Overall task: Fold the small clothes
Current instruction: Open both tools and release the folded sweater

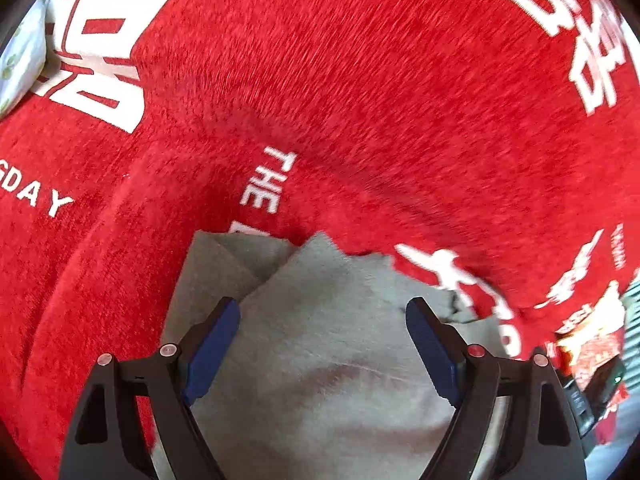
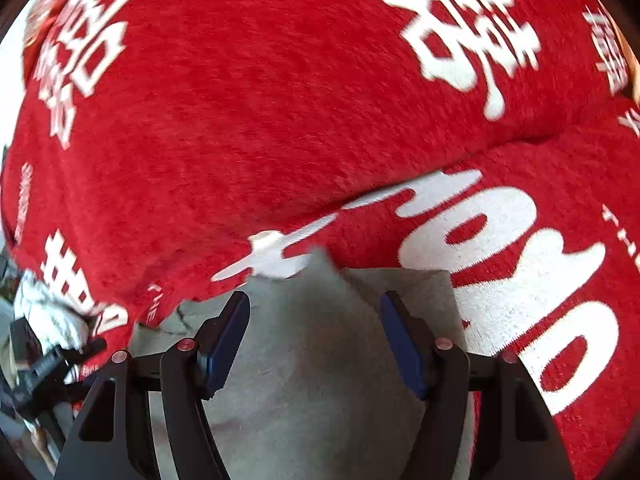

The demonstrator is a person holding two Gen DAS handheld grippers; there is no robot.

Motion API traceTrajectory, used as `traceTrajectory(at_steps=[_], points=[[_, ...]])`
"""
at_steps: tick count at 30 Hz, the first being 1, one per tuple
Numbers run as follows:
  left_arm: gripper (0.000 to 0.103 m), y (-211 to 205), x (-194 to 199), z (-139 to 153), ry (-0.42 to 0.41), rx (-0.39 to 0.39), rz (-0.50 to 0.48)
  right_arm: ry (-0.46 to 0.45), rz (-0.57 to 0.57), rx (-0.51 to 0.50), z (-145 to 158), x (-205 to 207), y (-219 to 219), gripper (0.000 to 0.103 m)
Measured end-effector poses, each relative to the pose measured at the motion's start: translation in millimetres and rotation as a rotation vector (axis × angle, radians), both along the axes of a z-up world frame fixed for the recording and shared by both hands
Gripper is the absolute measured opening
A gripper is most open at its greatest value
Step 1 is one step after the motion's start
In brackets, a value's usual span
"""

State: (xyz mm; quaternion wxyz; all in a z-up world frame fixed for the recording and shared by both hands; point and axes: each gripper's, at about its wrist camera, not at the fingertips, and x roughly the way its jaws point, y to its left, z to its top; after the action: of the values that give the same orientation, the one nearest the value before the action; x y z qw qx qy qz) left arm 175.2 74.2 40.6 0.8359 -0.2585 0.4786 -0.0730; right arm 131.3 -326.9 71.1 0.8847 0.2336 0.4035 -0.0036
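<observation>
The left gripper points forward and steeply down, both of its black arms reaching in from the lower edge of the left wrist view. Its jaws stand wide apart, the blue pads facing each other across a broad gap without pressing on anything. The right gripper takes the same downward tilt in the right wrist view, its black arms rising from the bottom edge. Its jaws are also parted, somewhat less widely, and its blue pads clamp nothing. Round metal pivot pins show on the linkages of both grippers.
</observation>
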Motion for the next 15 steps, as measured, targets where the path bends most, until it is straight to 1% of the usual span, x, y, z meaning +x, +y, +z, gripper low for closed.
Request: traceTrajectory(at_steps=[2, 3, 5, 6, 8, 9, 11, 12, 13, 15], points=[[0.086, -13, -1, 1, -0.009, 0.02, -0.046, 0.004, 0.075, -0.054, 2, 2, 18, 0.071], [0.086, -27, 0, -1, -0.004, 0.062, -0.093, 0.017, 0.115, -0.074, 1, 6, 28, 0.071], [0.086, -46, 2, -5, 0.002, 0.127, -0.158, 0.064, 0.204, -0.105, -8, 14, 47, 0.071], [0.086, -55, 4, -11, 0.005, 0.199, -0.178, 0.086, 0.22, -0.129, -14, 18, 53, 0.071], [0.086, -58, 9, -22, 0.026, 0.341, -0.139, 0.131, 0.196, -0.196, -26, 23, 54, 0.071], [0.086, -56, 10, -27, 0.032, 0.365, -0.13, 0.149, 0.172, -0.216, -31, 25, 49, 0.071], [0.086, -48, 9, -33, 0.024, 0.364, -0.13, 0.168, 0.121, -0.26, -39, 25, 35, 0.071], [0.086, -47, 6, -34, 0.008, 0.378, -0.136, 0.16, 0.131, -0.256, -40, 22, 31, 0.071], [0.086, -49, 3, -33, 0.001, 0.41, -0.143, 0.151, 0.143, -0.255, -40, 21, 29, 0.071], [0.086, -55, -4, -28, 0.002, 0.503, -0.123, 0.154, 0.135, -0.308, -36, 16, 33, 0.071]])
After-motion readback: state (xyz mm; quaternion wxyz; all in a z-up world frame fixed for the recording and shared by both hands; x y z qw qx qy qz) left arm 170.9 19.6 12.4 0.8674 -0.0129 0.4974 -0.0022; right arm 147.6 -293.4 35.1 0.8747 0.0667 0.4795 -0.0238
